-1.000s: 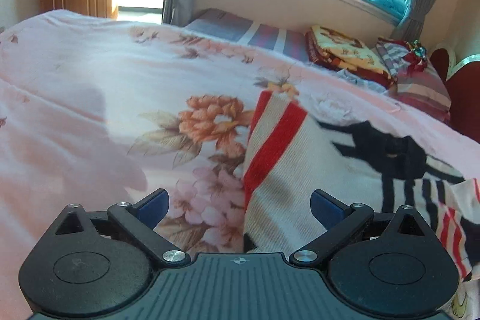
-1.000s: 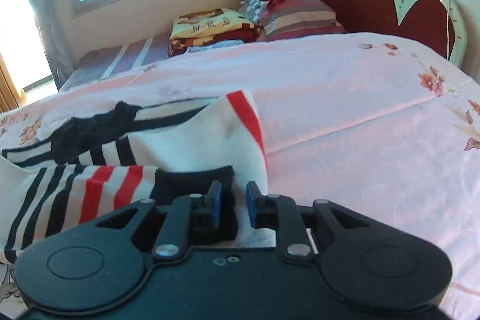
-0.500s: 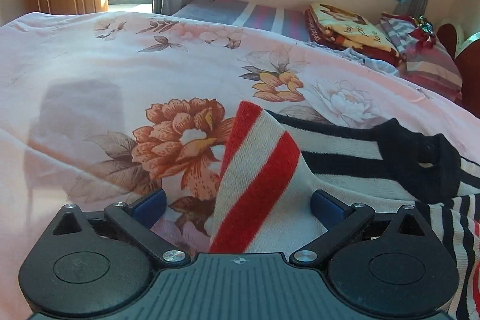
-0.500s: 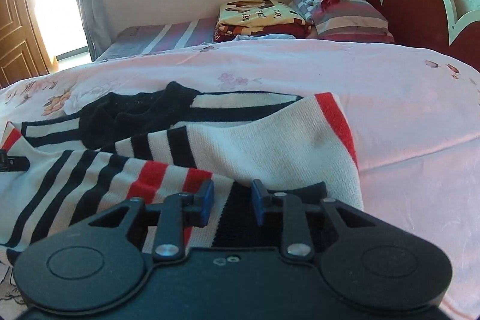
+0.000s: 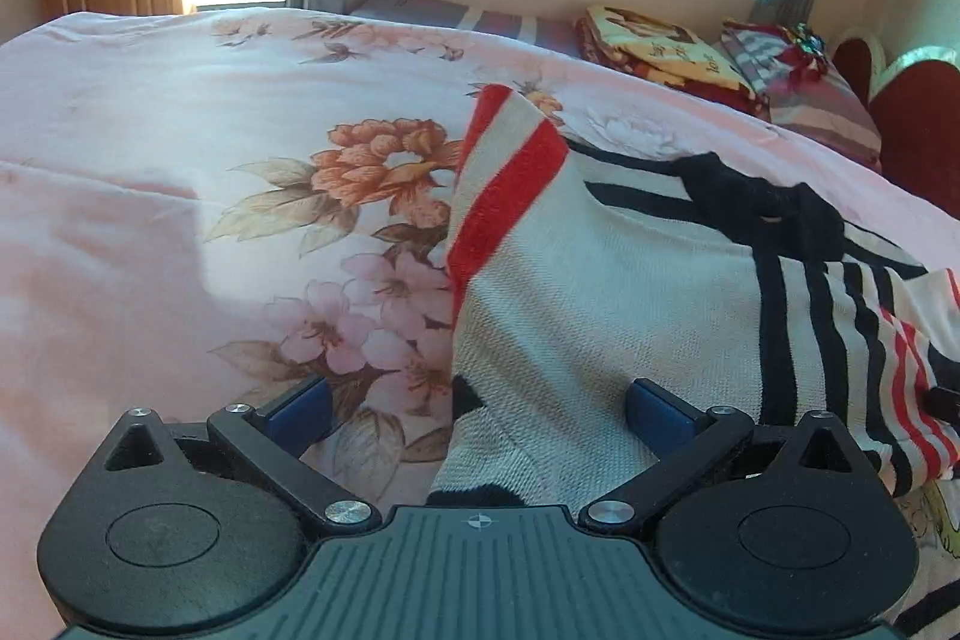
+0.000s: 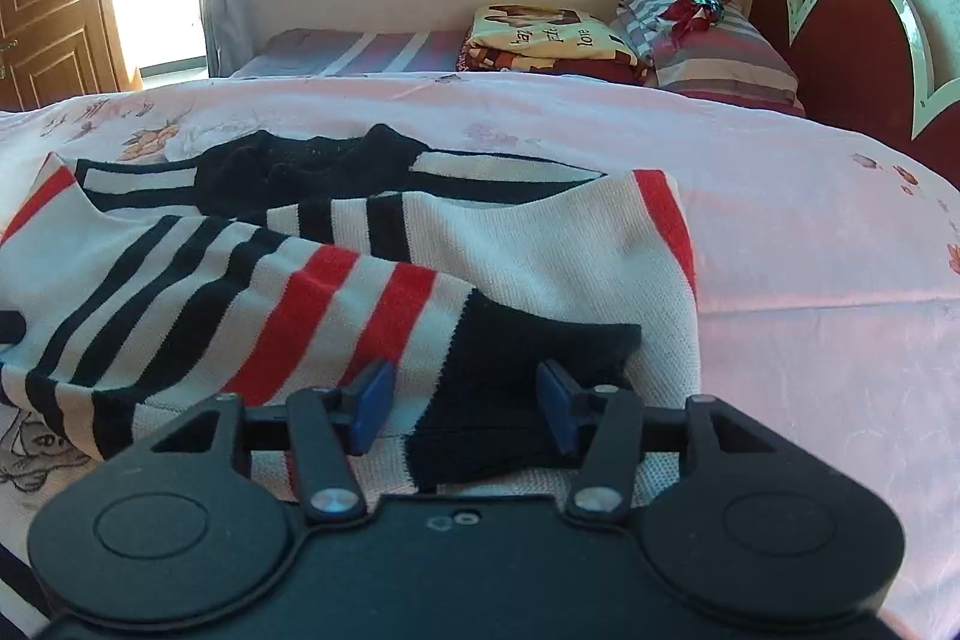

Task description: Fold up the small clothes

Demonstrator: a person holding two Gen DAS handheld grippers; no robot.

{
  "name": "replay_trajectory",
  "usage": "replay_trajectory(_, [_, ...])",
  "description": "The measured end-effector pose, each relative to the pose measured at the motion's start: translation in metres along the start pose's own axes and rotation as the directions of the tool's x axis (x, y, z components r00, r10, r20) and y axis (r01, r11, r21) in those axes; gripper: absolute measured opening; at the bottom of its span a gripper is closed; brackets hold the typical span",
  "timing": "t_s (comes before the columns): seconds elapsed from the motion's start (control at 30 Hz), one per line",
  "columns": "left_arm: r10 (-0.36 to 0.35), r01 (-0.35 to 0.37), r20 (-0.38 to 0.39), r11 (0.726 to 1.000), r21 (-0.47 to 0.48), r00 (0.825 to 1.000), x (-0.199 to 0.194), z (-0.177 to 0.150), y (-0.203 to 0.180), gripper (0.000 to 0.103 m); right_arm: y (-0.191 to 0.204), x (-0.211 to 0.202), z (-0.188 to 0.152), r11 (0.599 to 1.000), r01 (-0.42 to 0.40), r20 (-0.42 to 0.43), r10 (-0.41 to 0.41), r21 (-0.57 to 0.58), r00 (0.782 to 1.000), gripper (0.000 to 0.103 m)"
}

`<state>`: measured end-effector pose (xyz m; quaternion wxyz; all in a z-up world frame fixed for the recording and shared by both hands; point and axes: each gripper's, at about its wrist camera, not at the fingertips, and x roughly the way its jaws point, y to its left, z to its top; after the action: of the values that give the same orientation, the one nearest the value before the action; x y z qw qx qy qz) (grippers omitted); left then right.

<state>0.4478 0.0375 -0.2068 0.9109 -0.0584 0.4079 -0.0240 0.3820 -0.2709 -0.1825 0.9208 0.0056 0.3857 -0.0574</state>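
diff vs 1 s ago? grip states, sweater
The right gripper has just been opening and let go of the sweater's black cuff, which now lies loose between its pads. The left gripper stayed wide open over the sweater, still lying on the floral bedspread.

A bed point(image 6: 810, 232) covered by a pink floral bedspread point(image 5: 180, 196) carries everything. A striped knit sweater point(image 6: 336, 268), white with black and red bands, lies partly folded on the near part of the spread, its sleeves laid over the body. At the far end, on a striped sheet point(image 6: 372, 51), sit a folded blanket point(image 6: 540, 33) and, to its right, a striped pillow point(image 6: 720, 51) by the headboard point(image 6: 852, 51).
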Motion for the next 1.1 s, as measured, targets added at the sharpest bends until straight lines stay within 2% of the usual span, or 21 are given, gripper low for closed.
replay_trajectory(0.07, [0.019,-0.019,-0.003,1.0,-0.011,1.0,-0.011,-0.002,-0.002,0.103,0.002,-0.009,0.005,1.0,0.005,-0.007,-0.005,0.004,1.0,0.048])
replay_trajectory(0.1, [0.004,-0.004,0.008,1.0,-0.006,1.0,-0.018,-0.005,-0.004,0.103,0.004,-0.018,0.006,1.0,-0.015,0.013,0.015,0.003,1.0,0.049])
replay_trajectory(0.17, [-0.006,0.004,0.026,0.999,0.045,1.0,-0.028,-0.013,-0.013,0.103,0.011,-0.026,0.002,0.999,-0.024,0.022,0.024,-0.03,0.999,0.05])
replay_trajectory(0.2, [0.011,-0.012,0.005,0.998,0.066,1.0,-0.025,-0.018,-0.016,0.103,0.014,-0.025,-0.002,0.999,-0.015,0.008,0.016,-0.053,1.0,0.05])
replay_trajectory(0.23, [0.022,-0.02,-0.027,0.998,0.054,0.999,-0.019,-0.022,-0.014,0.103,0.015,-0.02,-0.006,0.998,0.001,-0.018,-0.002,-0.063,1.0,0.05])
replay_trajectory(0.27, [0.013,-0.013,-0.016,1.0,0.014,1.0,-0.019,-0.025,-0.008,0.103,0.011,-0.016,-0.011,0.999,-0.003,-0.028,0.001,-0.051,1.0,0.051])
replay_trajectory(0.33, [0.04,-0.04,-0.012,0.999,0.007,0.999,-0.025,-0.026,-0.007,0.103,0.004,-0.02,-0.013,1.0,-0.008,-0.029,0.007,-0.027,1.0,0.051])
replay_trajectory(0.4, [0.018,-0.018,-0.003,1.0,-0.001,1.0,-0.04,-0.027,-0.009,0.103,0.001,-0.033,-0.012,1.0,-0.005,-0.025,0.005,-0.012,1.0,0.05])
replay_trajectory(0.5, [-0.014,0.013,0.019,0.999,0.045,1.0,-0.064,-0.037,-0.024,0.103,0.0,-0.057,-0.019,0.997,-0.071,0.003,0.071,0.019,0.997,0.051])
replay_trajectory(0.6, [-0.048,0.045,0.025,0.992,0.114,0.999,-0.078,-0.055,-0.047,0.103,0.016,-0.07,-0.031,0.991,-0.135,-0.011,0.135,-0.002,0.991,0.051])
replay_trajectory(0.73, [-0.022,0.017,0.022,0.981,0.191,1.0,-0.079,-0.076,-0.068,0.103,0.047,-0.076,-0.045,0.976,-0.2,-0.038,0.198,-0.085,0.98,0.05])
replay_trajectory(0.83, [0.049,-0.056,0.034,0.967,0.25,0.998,-0.08,-0.094,-0.062,0.103,0.056,-0.071,-0.059,0.972,-0.173,-0.079,0.162,-0.159,0.984,0.05])
replay_trajectory(0.93, [0.066,-0.073,0.039,0.976,0.207,0.997,-0.091,-0.104,-0.036,0.103,0.04,-0.076,-0.075,0.971,-0.1,-0.053,0.091,-0.216,0.994,0.055])
replay_trajectory(1.03, [0.075,-0.075,0.003,0.992,0.104,0.997,-0.096,-0.106,-0.006,0.103,0.006,-0.086,-0.086,0.985,-0.055,-0.05,0.047,-0.164,0.998,0.063])
replay_trajectory(1.07, [0.087,-0.087,0.003,0.992,0.092,0.996,-0.098,-0.107,-0.002,0.103,-0.007,-0.088,-0.091,0.991,-0.04,-0.053,0.033,-0.129,0.998,0.069])
replay_trajectory(1.1, [0.099,-0.099,0.005,0.991,0.09,0.995,-0.102,-0.109,-0.001,0.103,-0.017,-0.09,-0.093,0.995,-0.045,-0.059,0.04,-0.091,0.997,0.069])
